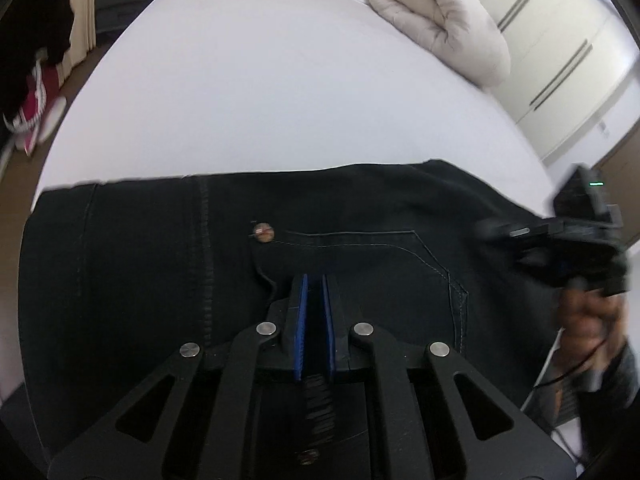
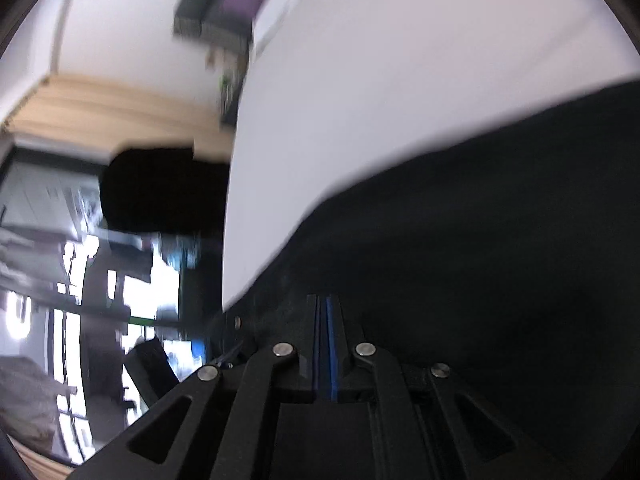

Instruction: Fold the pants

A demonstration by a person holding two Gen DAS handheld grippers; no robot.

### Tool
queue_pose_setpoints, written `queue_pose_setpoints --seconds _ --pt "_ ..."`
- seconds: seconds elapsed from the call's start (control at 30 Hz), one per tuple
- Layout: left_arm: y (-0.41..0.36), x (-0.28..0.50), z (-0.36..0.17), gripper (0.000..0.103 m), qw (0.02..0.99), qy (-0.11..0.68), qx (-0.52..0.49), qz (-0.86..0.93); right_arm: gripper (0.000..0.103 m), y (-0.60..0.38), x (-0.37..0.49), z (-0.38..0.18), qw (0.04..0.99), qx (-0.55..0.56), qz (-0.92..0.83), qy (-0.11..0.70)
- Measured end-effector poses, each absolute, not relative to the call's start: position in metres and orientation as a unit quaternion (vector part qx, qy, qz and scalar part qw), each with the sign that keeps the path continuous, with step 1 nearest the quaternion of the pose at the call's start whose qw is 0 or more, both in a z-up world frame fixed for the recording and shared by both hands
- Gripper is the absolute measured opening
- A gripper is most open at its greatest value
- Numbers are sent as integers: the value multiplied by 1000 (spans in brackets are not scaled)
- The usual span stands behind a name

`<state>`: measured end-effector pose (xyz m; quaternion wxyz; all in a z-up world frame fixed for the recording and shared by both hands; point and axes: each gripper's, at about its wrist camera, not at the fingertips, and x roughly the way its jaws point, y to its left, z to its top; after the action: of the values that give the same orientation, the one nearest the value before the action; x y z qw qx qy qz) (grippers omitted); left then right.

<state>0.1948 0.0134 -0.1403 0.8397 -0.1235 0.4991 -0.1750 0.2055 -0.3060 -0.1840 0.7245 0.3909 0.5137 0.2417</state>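
Observation:
Black pants (image 1: 360, 216) lie across the near part of a white bed (image 1: 260, 100), waist end up, with a metal button (image 1: 264, 233) and pocket stitching showing. My left gripper (image 1: 314, 280) is shut on a fold of the pants fabric near the fly. My right gripper (image 1: 504, 236) shows at the right edge of the left wrist view, held by a hand at the pants' side. In the right wrist view the right gripper (image 2: 325, 300) is shut on the pants (image 2: 480, 240) at their edge; the view is blurred.
A rolled beige duvet (image 1: 440, 20) lies at the far right of the bed. White wardrobe doors (image 1: 560, 48) stand beyond it. Dark and red clothes (image 1: 36, 92) hang left of the bed. The bed edge (image 2: 232, 200) drops to the floor.

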Motion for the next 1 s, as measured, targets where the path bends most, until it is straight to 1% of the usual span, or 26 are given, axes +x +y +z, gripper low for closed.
queue_pose_setpoints --seconds 0.03,0.07,0.13,0.2,0.23,0.3,0.37,0.4,0.43,0.5,0.53,0.57,0.6,0.63,0.67,0.7,0.73,0.77,0.8,0.83,0.93,1.0 --pt "15 194 -143 8 839 496 -128 -181 4 -297 216 -192 714 398 244 522" --pt "29 194 -149 8 838 495 -132 -187 0 -293 228 -200 708 408 239 524" --pt "32 192 -153 7 838 489 -145 -195 0 -304 236 -212 701 447 232 506" --pt "33 191 -154 7 838 488 -146 -197 0 -327 240 -218 688 491 221 487" --pt "35 190 -154 7 838 487 -145 -197 0 -345 239 -215 701 499 199 468" --pt "38 188 -155 7 838 484 -151 -199 0 -396 231 -208 735 511 103 434" --pt "48 186 -157 8 838 483 -157 -200 0 -432 215 -203 726 544 51 417" --pt "50 185 -156 8 839 484 -153 -196 4 -442 207 -195 732 541 46 412" --pt "49 183 -153 8 841 488 -142 -187 7 -444 196 -179 750 514 60 412" --pt "40 181 -141 8 849 486 -122 -169 10 -429 168 -163 752 495 113 420" --pt "34 179 -134 8 849 483 -122 -174 21 -418 156 -162 742 498 140 426" --pt "27 177 -128 8 849 479 -123 -185 29 -404 142 -164 732 499 168 433" --pt "17 175 -123 8 850 477 -115 -193 42 -386 128 -169 723 491 191 447" --pt "5 172 -121 8 849 479 -101 -201 44 -370 122 -176 719 481 200 459" --pt "-4 171 -123 8 845 484 -92 -207 43 -359 113 -184 715 475 207 469" --pt "-16 168 -129 8 838 496 -77 -216 38 -355 106 -193 714 474 210 470" --pt "-22 167 -132 8 834 504 -64 -216 19 -358 101 -199 720 476 208 460" --pt "-28 164 -139 8 831 513 -50 -211 5 -367 103 -205 712 490 204 459" --pt "-29 160 -145 8 831 515 -48 -206 2 -385 102 -213 695 518 199 457" --pt "-26 158 -146 8 833 511 -56 -206 1 -396 109 -213 693 530 192 449" --pt "-21 158 -149 8 829 515 -71 -208 0 -470 99 -210 728 541 140 398" --pt "-19 157 -149 8 829 516 -67 -207 0 -509 84 -218 725 573 122 362"
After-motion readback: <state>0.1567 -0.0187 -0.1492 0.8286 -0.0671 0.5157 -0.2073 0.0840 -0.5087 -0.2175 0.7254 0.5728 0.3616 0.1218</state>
